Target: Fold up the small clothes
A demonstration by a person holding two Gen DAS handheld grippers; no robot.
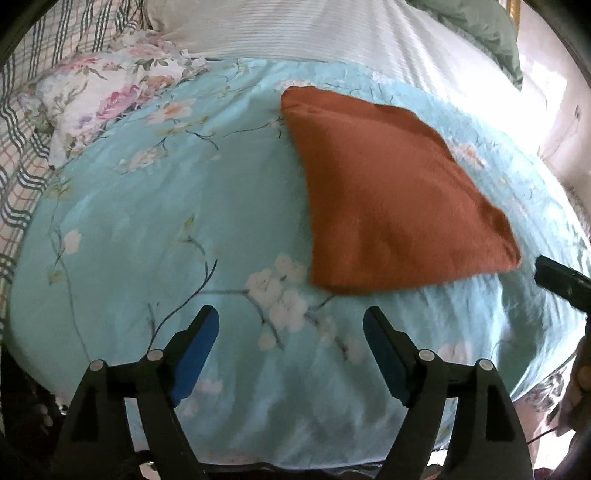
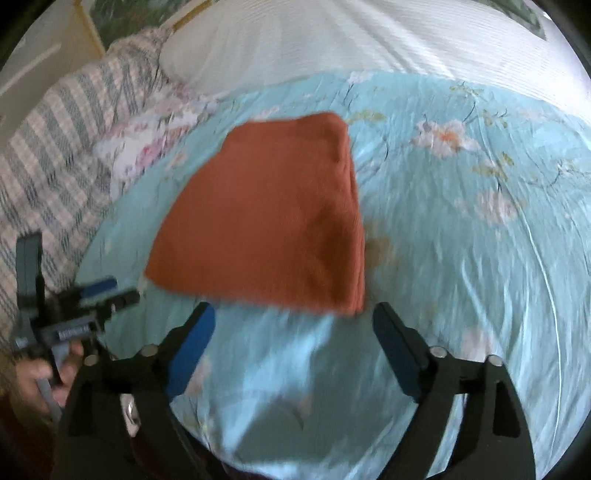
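Observation:
A rust-orange cloth (image 1: 388, 192) lies folded into a flat, roughly square stack on the light blue floral bedspread (image 1: 155, 236). In the right wrist view the cloth (image 2: 273, 218) lies just ahead of my fingers. My left gripper (image 1: 291, 325) is open and empty, hovering over the bedspread to the near left of the cloth. My right gripper (image 2: 293, 321) is open and empty, just short of the cloth's near edge. The left gripper also shows at the left of the right wrist view (image 2: 85, 306). The right gripper's tip shows at the right edge of the left wrist view (image 1: 561, 284).
A floral pillow (image 1: 103, 99) lies at the far left of the bedspread. A checked blanket (image 2: 48, 155) runs along the left side. A white ribbed cover (image 1: 314, 29) lies beyond the bedspread, with a green pillow (image 1: 487, 26) at the far right.

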